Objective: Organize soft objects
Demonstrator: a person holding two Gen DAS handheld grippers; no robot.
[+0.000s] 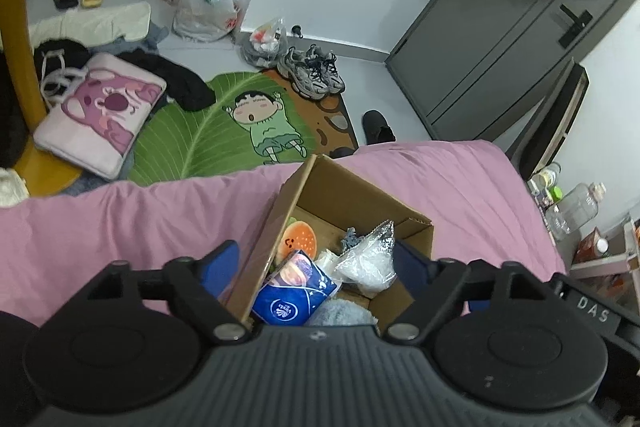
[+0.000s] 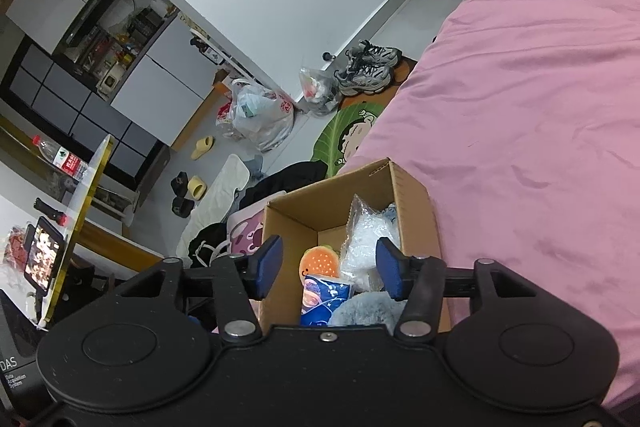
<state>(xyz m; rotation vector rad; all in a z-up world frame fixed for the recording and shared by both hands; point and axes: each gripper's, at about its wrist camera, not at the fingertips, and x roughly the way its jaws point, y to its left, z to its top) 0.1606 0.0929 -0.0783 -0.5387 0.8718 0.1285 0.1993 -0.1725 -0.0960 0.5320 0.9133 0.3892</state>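
On the pink bedspread [image 1: 120,223] sits an open cardboard box [image 1: 352,195], flaps up. Contents: an orange burger-shaped plush [image 1: 299,239] against the left wall; a blue tissue pack [image 1: 294,293] leaning beside and below it; a crinkled clear plastic bag [image 1: 366,259] toward the right wall; a pale blue fluffy item [image 1: 340,313] at the near edge, partly hidden by the gripper body.

Left gripper [image 1: 316,267]: jaws spread wide, wider than the box appears at that point; the left blue pad [image 1: 220,267] lies outside the left wall over the bedspread, the right pad is mostly hidden behind the bag. Nothing pinched; whether a pad touches the cardboard cannot be told.

Right gripper [image 2: 328,269]: jaws moderately apart, blue pads [image 2: 269,265] clear of each other. Between them, in line of sight, lie the burger plush [image 2: 320,261], the tissue pack [image 2: 325,297] and the plastic bag [image 2: 366,247]. No pad presses on any item; the gripper holds nothing. Contact of the right pad with the bag cannot be settled.

Both grippers hover over the near end of the box [image 2: 412,195], pointing down into it.

Beyond the bed: a green leaf-shaped cartoon rug [image 1: 208,131], grey sneakers [image 1: 314,73], a pink cushion [image 1: 100,111].
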